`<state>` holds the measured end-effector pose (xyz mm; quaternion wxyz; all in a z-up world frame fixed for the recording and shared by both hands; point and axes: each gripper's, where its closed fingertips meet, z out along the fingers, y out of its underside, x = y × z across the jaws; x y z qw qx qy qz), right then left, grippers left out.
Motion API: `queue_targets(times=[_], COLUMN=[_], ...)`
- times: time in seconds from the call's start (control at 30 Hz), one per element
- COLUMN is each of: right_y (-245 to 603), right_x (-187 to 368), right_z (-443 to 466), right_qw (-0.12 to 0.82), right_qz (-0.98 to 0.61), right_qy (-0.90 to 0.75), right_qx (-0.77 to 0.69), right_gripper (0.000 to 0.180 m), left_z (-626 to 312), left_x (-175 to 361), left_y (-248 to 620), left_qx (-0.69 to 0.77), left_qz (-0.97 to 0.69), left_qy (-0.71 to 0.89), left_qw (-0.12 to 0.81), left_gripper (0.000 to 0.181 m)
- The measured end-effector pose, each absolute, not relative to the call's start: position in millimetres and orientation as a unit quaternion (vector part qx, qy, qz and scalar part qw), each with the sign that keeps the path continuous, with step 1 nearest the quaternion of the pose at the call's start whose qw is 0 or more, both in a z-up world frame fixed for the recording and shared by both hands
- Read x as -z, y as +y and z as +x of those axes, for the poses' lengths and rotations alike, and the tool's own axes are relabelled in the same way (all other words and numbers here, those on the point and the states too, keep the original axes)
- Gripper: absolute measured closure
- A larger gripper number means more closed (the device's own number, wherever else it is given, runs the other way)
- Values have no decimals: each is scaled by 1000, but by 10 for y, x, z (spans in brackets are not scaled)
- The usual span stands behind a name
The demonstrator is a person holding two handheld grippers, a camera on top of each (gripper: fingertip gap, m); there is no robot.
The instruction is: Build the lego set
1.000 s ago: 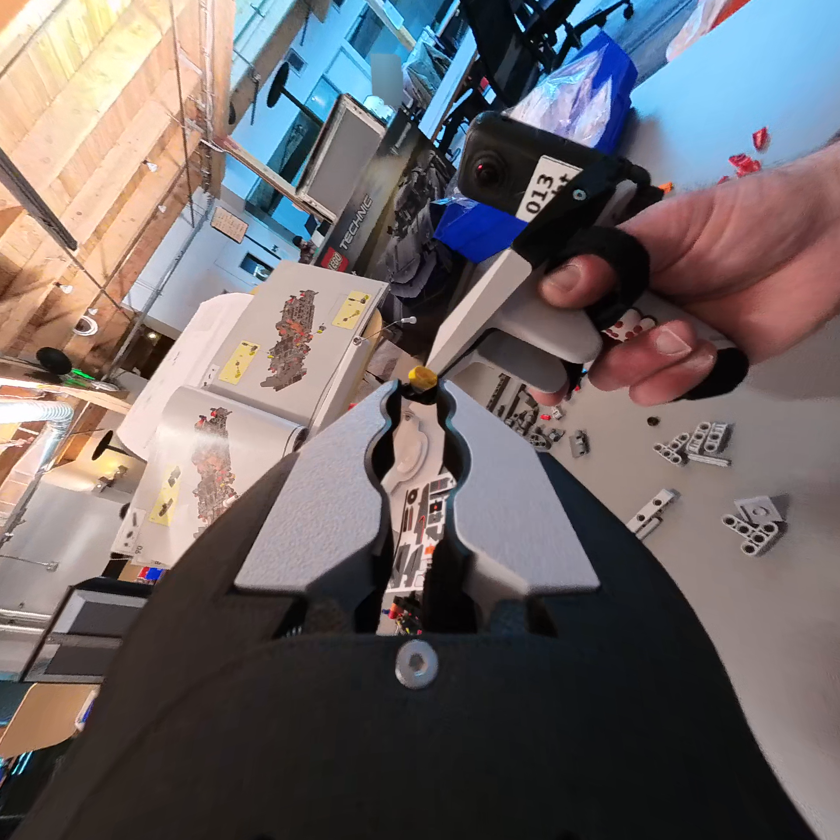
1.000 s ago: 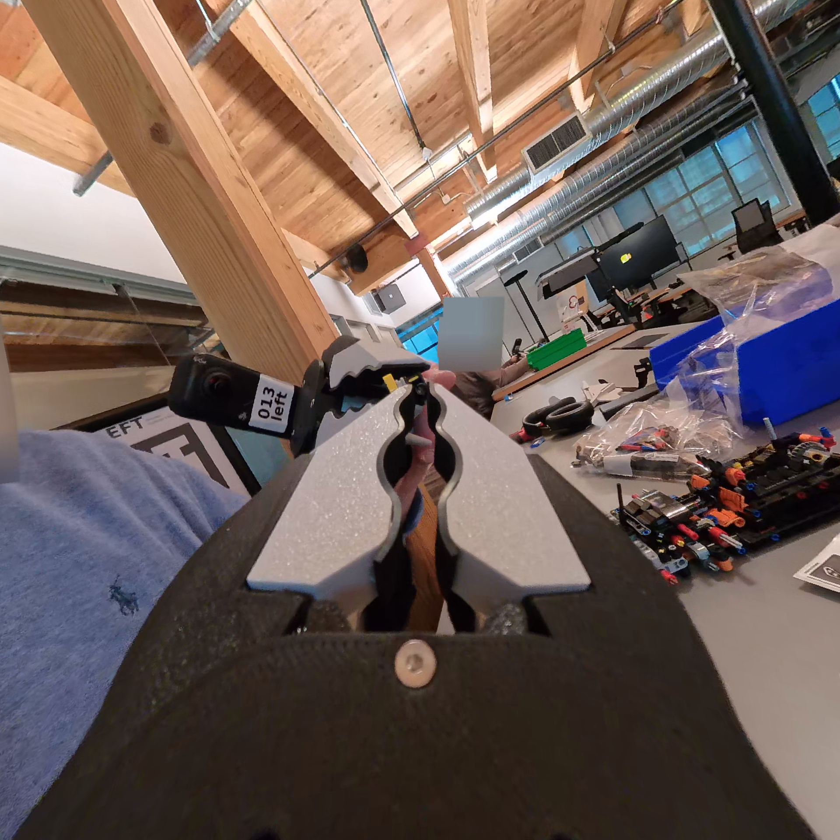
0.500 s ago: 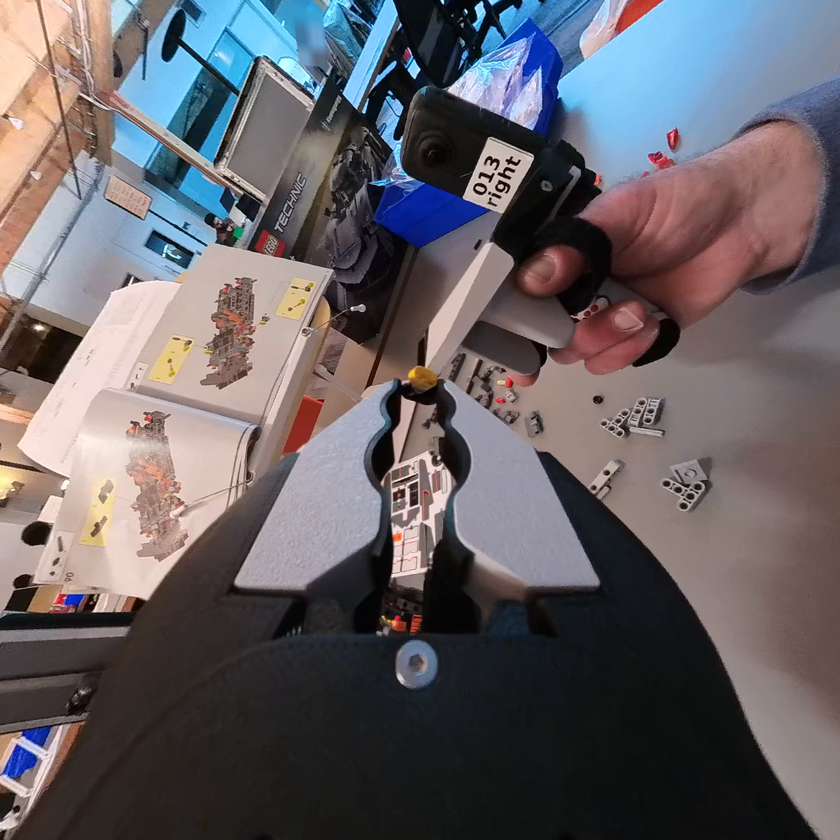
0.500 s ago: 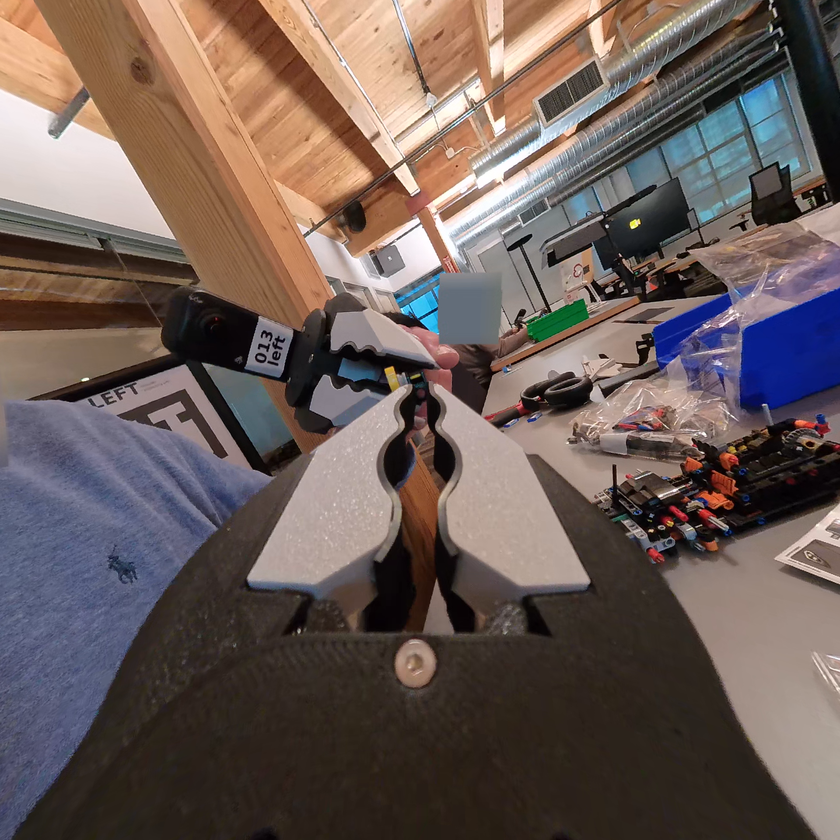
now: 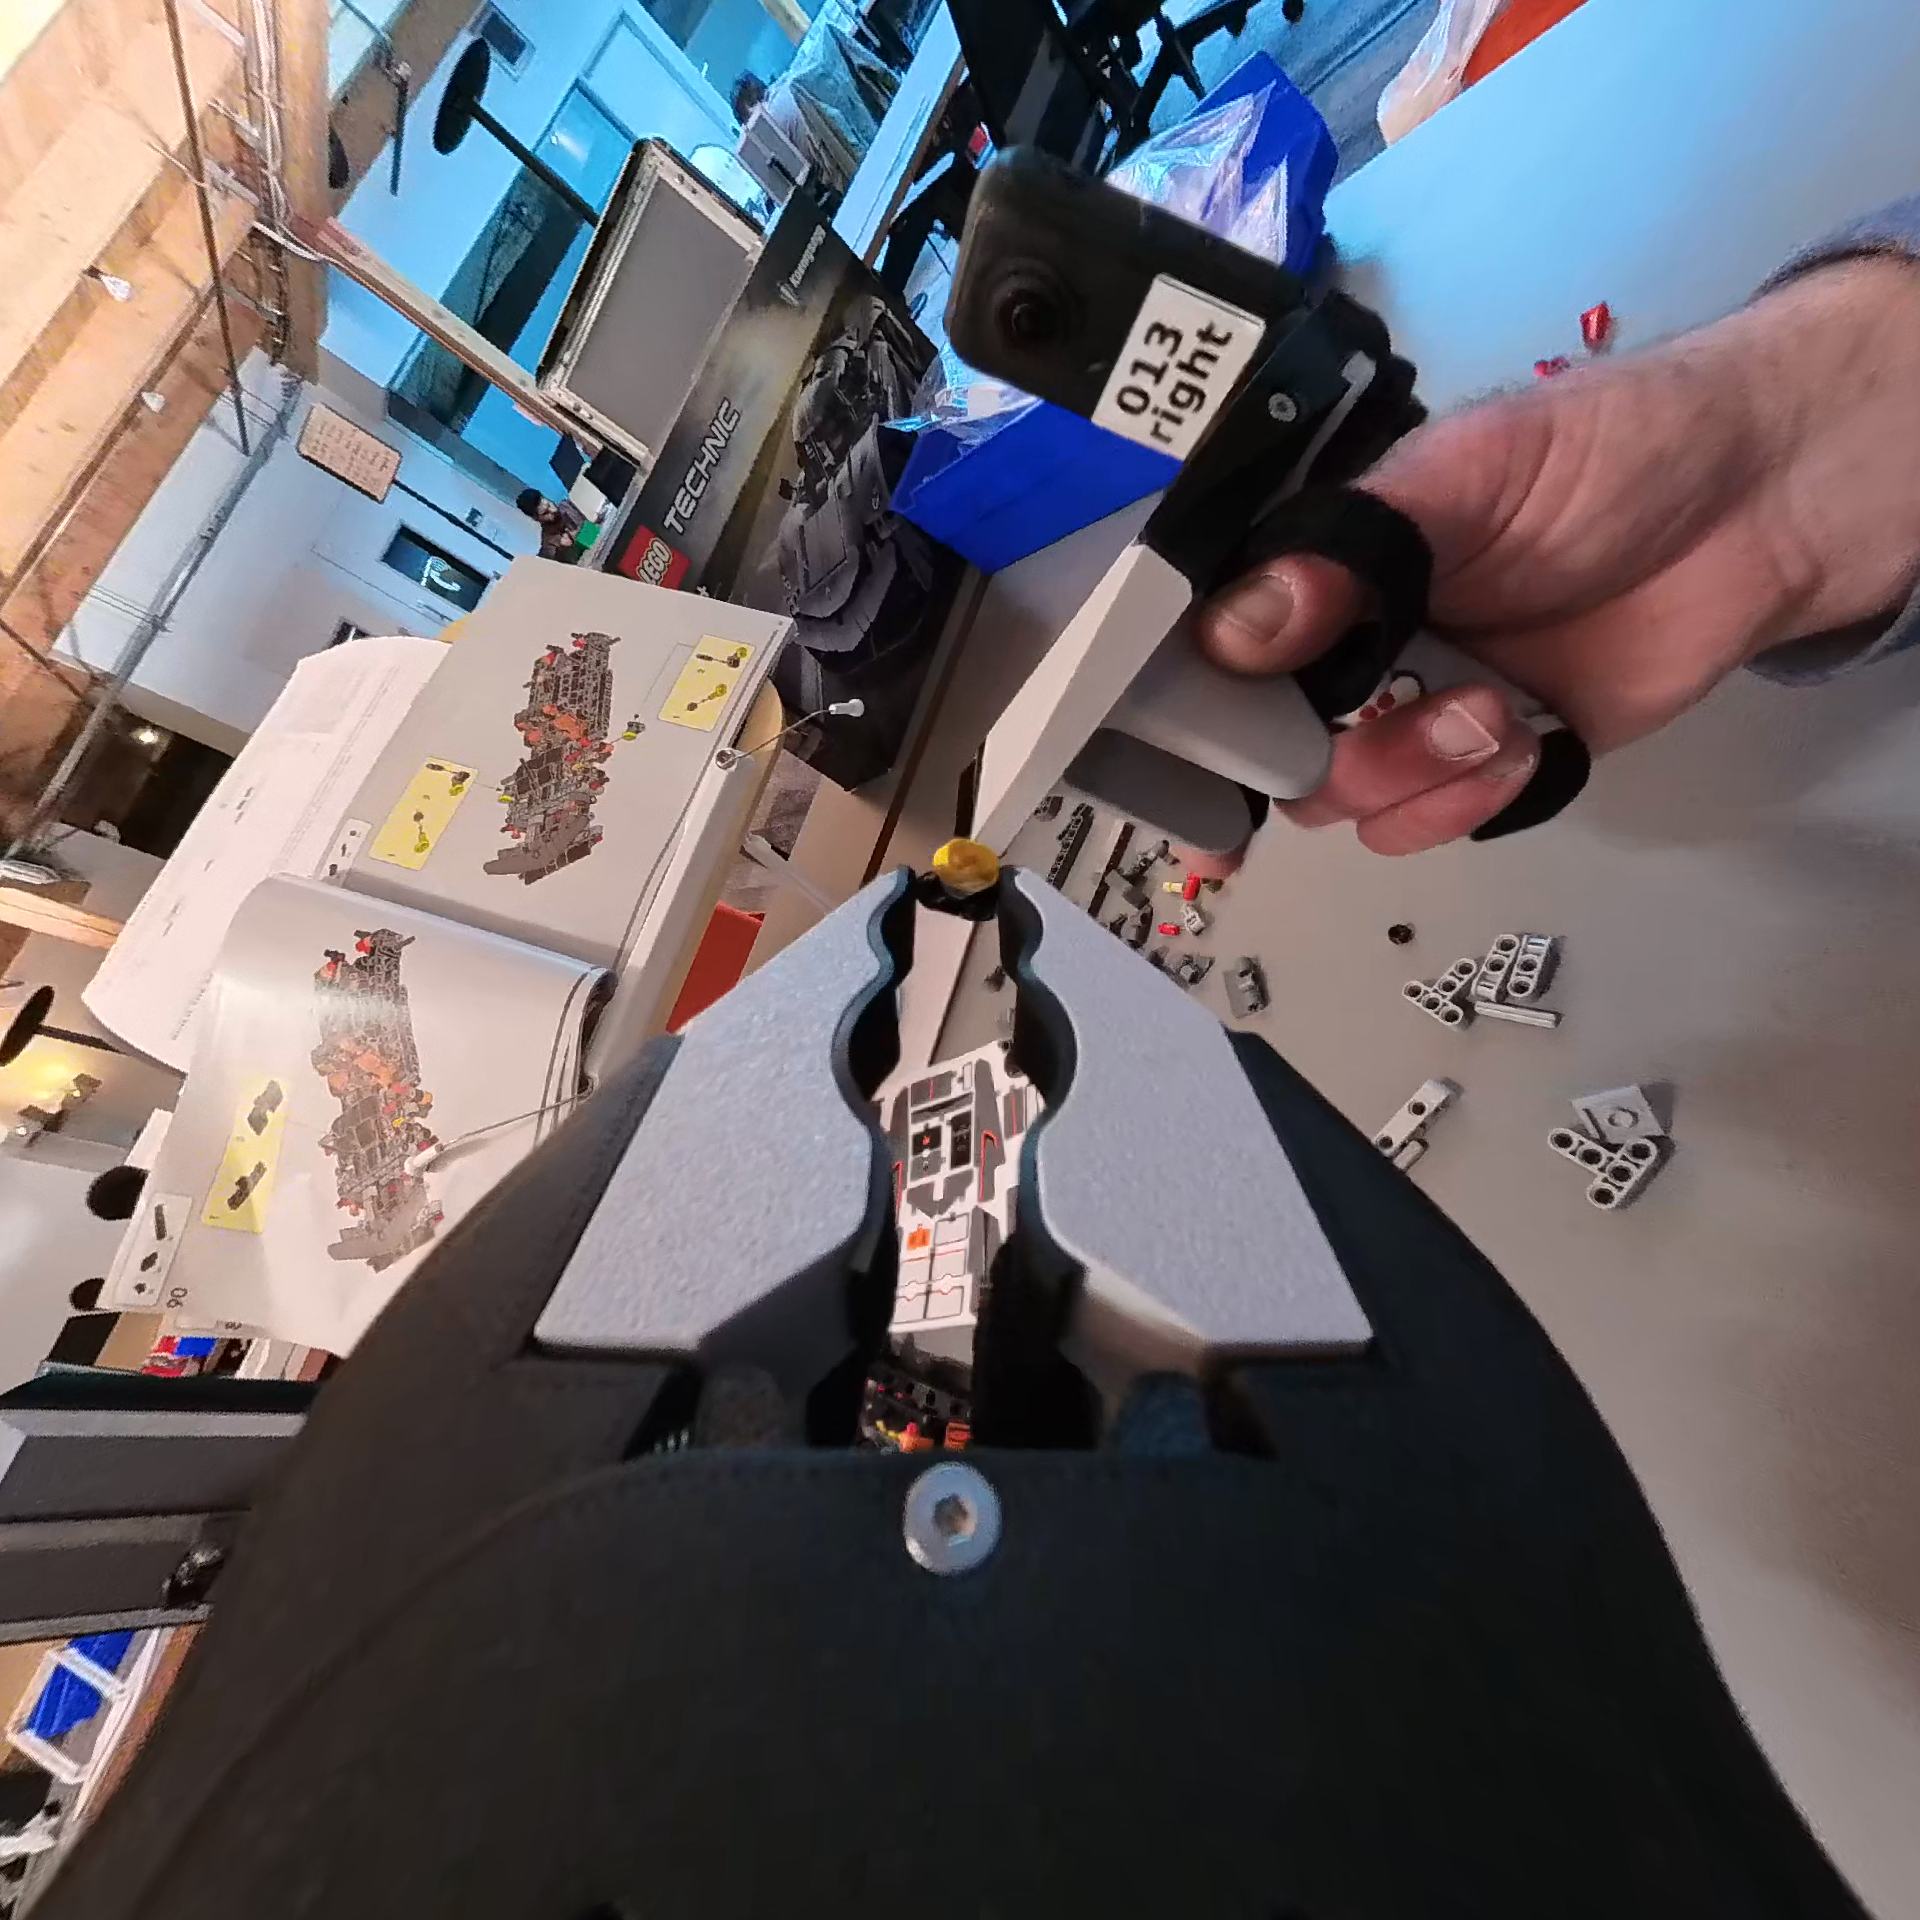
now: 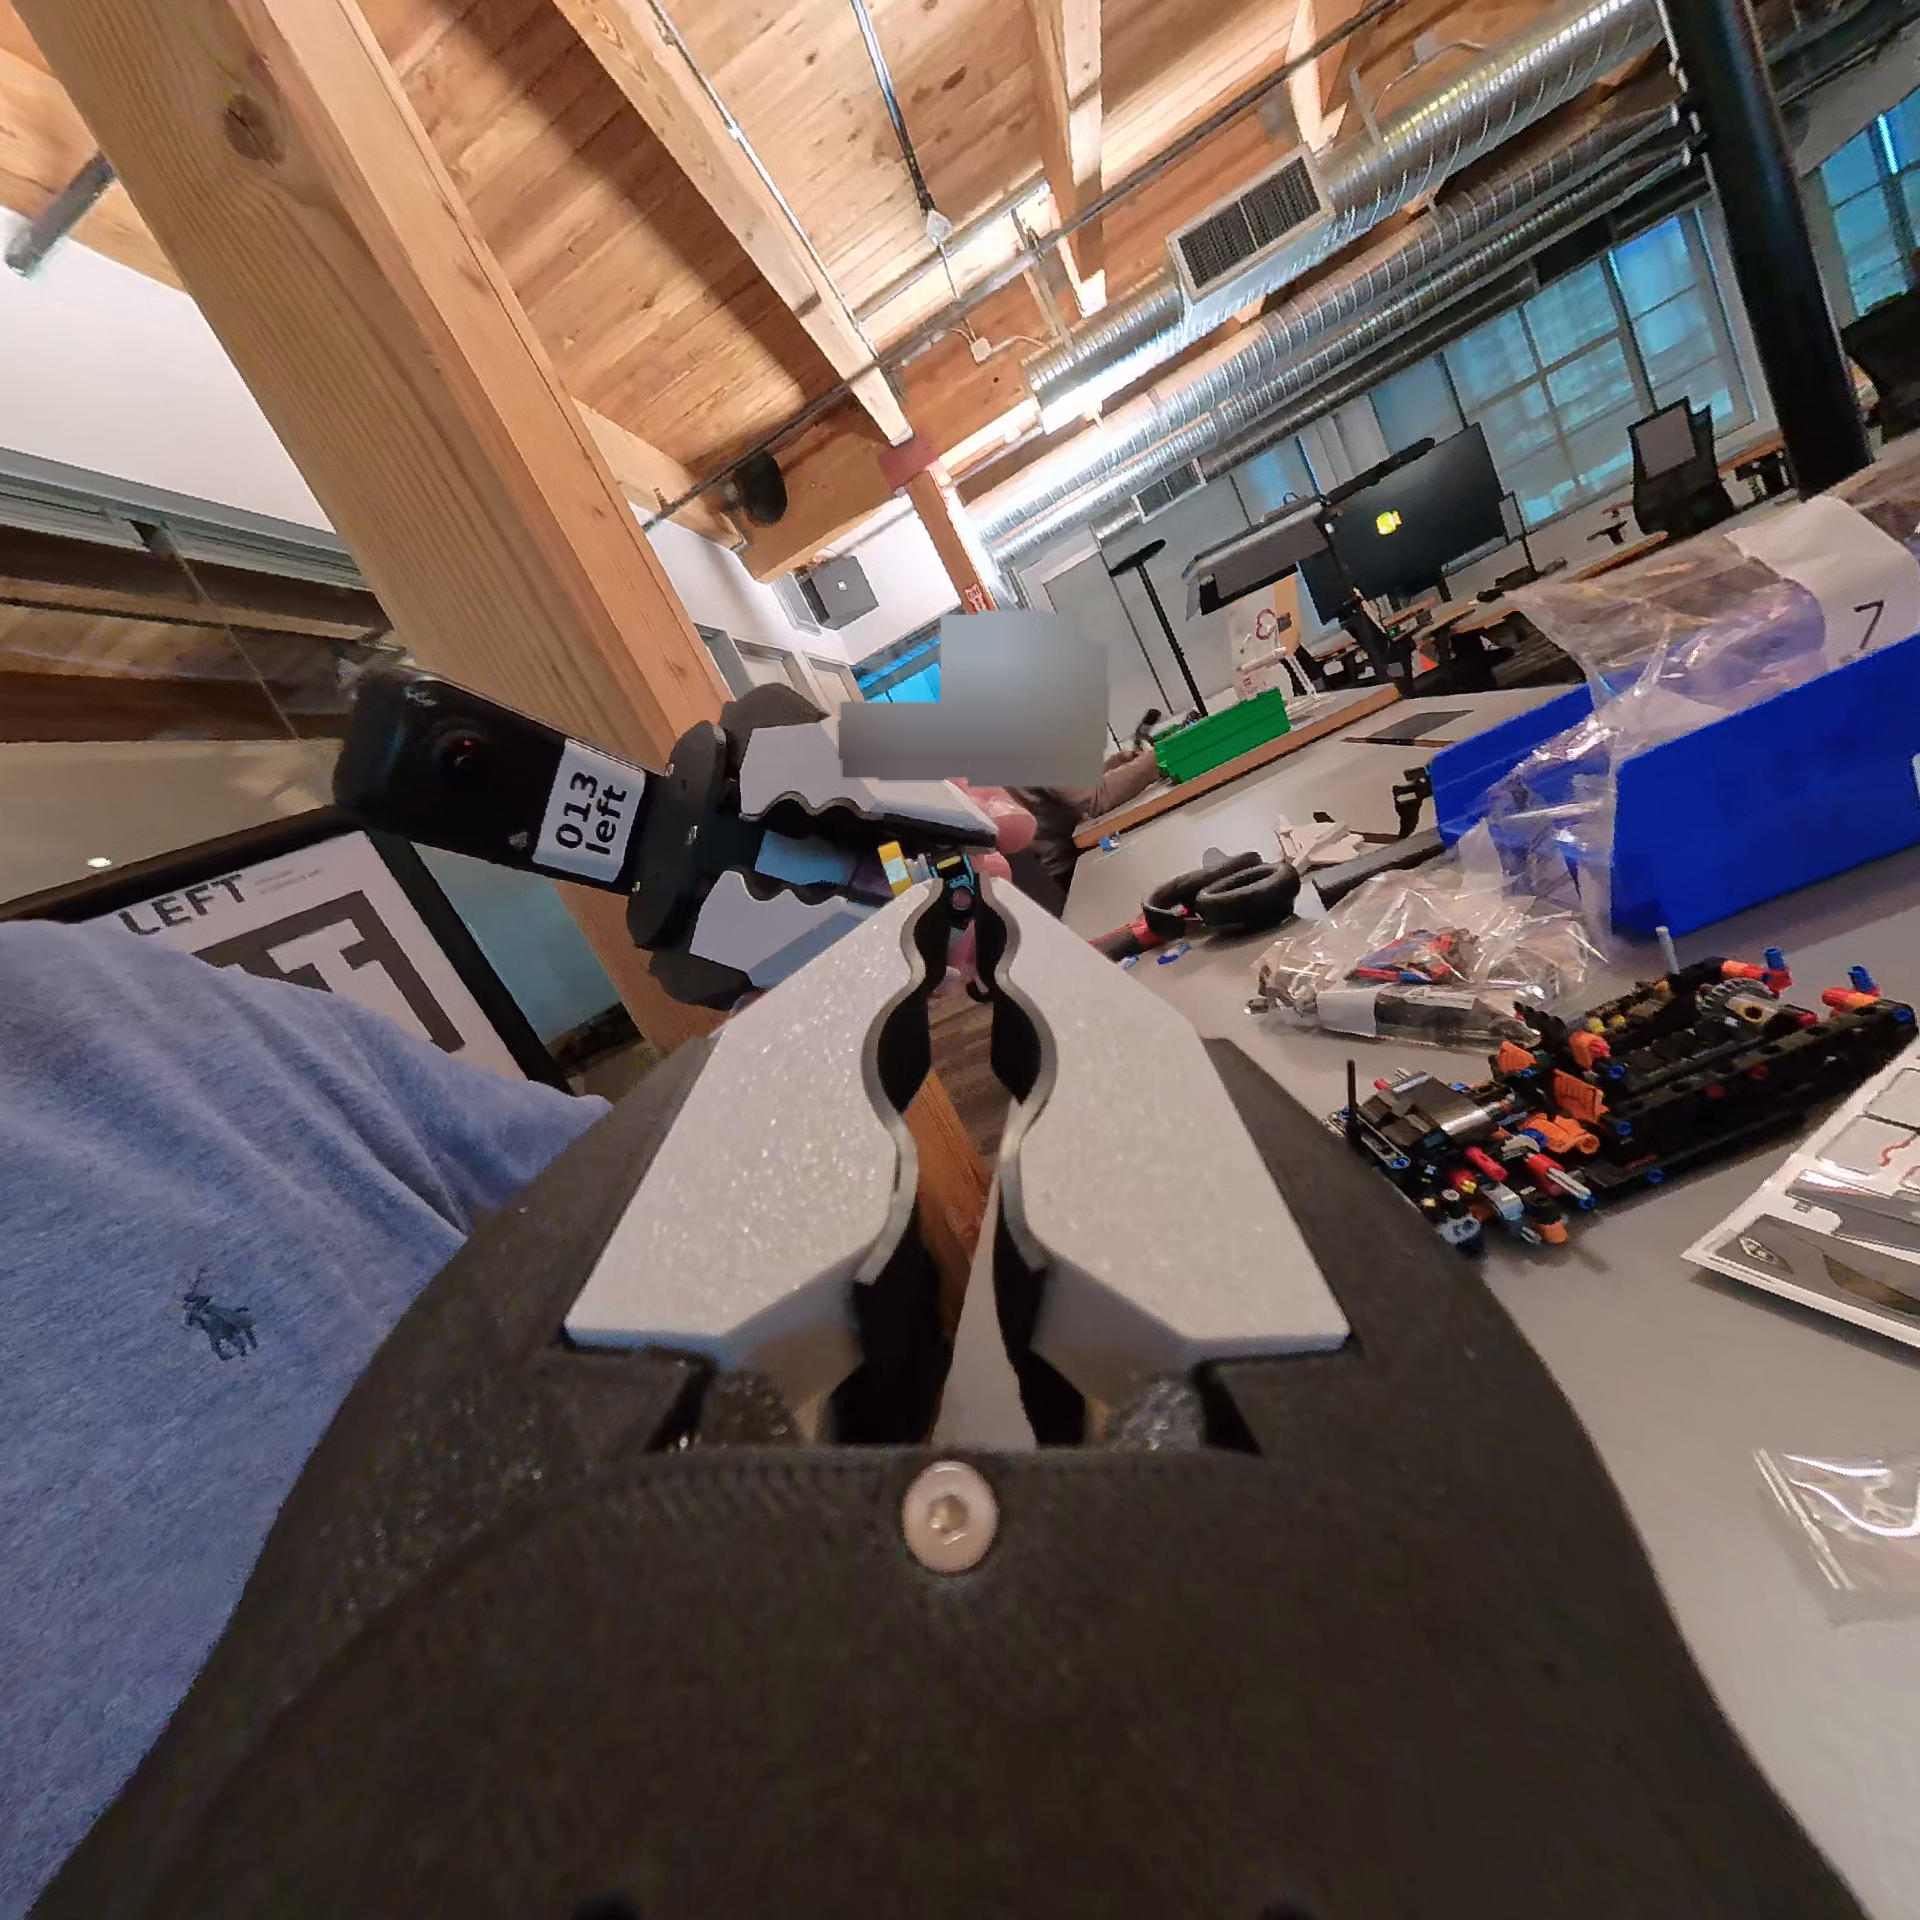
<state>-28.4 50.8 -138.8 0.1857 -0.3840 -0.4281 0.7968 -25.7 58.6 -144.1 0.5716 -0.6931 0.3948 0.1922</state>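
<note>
In the left wrist view my left gripper (image 5: 964,896) is shut on a small black piece with a yellow end (image 5: 964,862), held in the air above the table. The right gripper (image 5: 987,831), held by a hand (image 5: 1558,582), comes down from the upper right, its closed tips touching that yellow end. In the right wrist view my right gripper (image 6: 961,896) is shut on a small black piece (image 6: 960,891). The left gripper (image 6: 914,847) meets it tip to tip, the yellow part (image 6: 891,864) in its jaws. The partly built black and orange model (image 6: 1621,1091) lies on the table to the right.
An open instruction booklet (image 5: 416,935) stands at the left, with the set's box (image 5: 790,499) and a blue bin (image 5: 1039,468) behind it. A sticker sheet (image 5: 945,1195) and loose grey pieces (image 5: 1475,977) lie on the grey table (image 5: 1714,1351). Bags of parts (image 6: 1403,956) and headphones (image 6: 1226,894) lie beyond the model. Only a small space, under 4 cm, lies between the two pairs of fingers.
Both grippers stay tip to tip on the small piece. The pair has tilted and shifted, so the right gripper shows larger and more of the table and model shows.
</note>
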Motion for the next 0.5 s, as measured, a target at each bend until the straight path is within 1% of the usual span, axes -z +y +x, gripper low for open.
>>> queue_targets(times=[0.33,0.5], right_y=[569,620], right_x=[1457,1499], right_z=[-270,-220], right_qw=[253,285], right_qz=[-429,-443], right_qy=[-521,-576], right_qx=[-693,-626], right_gripper=[179,179], left_z=[-252,-212], left_x=[1525,1559], left_y=[644,627], left_qx=[-183,-145], left_qz=[-697,-710], left_qy=[382,378], left_qw=[578,576], left_gripper=[167,166])
